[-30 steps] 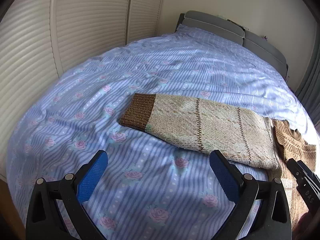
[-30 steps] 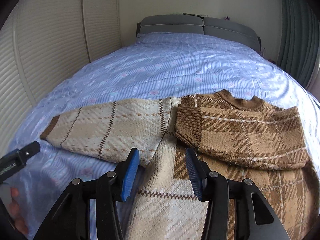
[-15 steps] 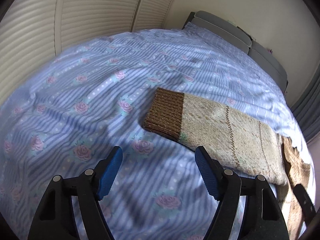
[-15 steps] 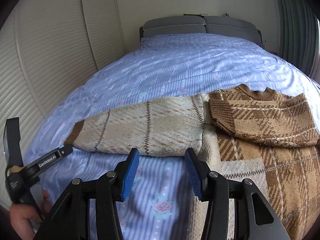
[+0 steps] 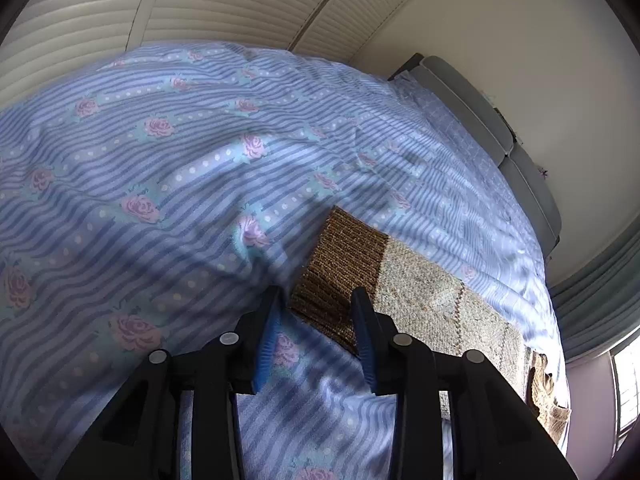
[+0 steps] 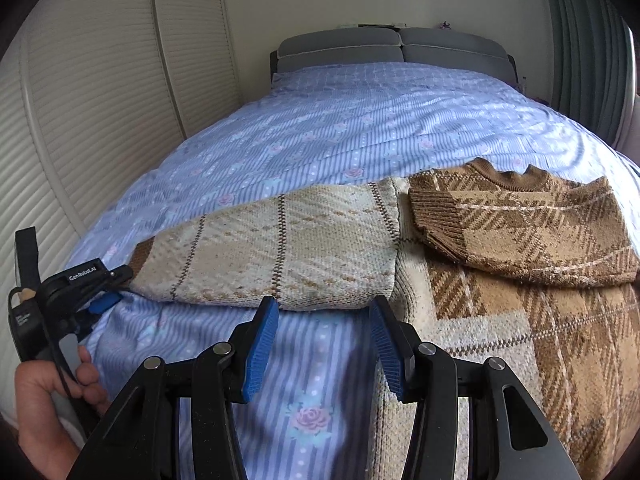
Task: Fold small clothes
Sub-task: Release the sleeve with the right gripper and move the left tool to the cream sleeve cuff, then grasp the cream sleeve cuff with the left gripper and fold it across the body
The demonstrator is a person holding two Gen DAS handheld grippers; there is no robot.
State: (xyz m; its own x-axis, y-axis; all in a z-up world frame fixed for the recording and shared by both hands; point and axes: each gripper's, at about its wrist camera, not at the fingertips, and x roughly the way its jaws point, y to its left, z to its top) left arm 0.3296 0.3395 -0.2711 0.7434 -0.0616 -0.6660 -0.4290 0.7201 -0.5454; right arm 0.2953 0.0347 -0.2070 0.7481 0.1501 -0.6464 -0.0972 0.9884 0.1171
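Left wrist view, left gripper point(image 5: 316, 304) parted around brown cuff point(image 5: 340, 264) of cream sleeve point(image 5: 432, 300) on striped bedspread point(image 5: 180, 184), right wrist view, right gripper point(image 6: 324, 320) released, hovering beside plaid sweater point(image 6: 520, 260), sleeve outstretched leftward.

Sweater point(image 6: 520, 320) hem cut off by frame edge.

Soft daylight is coming in from the window point(image 5: 626, 392) at the right, leaving striped shadows lying across the bedspread point(image 6: 360, 128), while fisheye distortion is bending the walls and dark vignetting is eating both views' corners.
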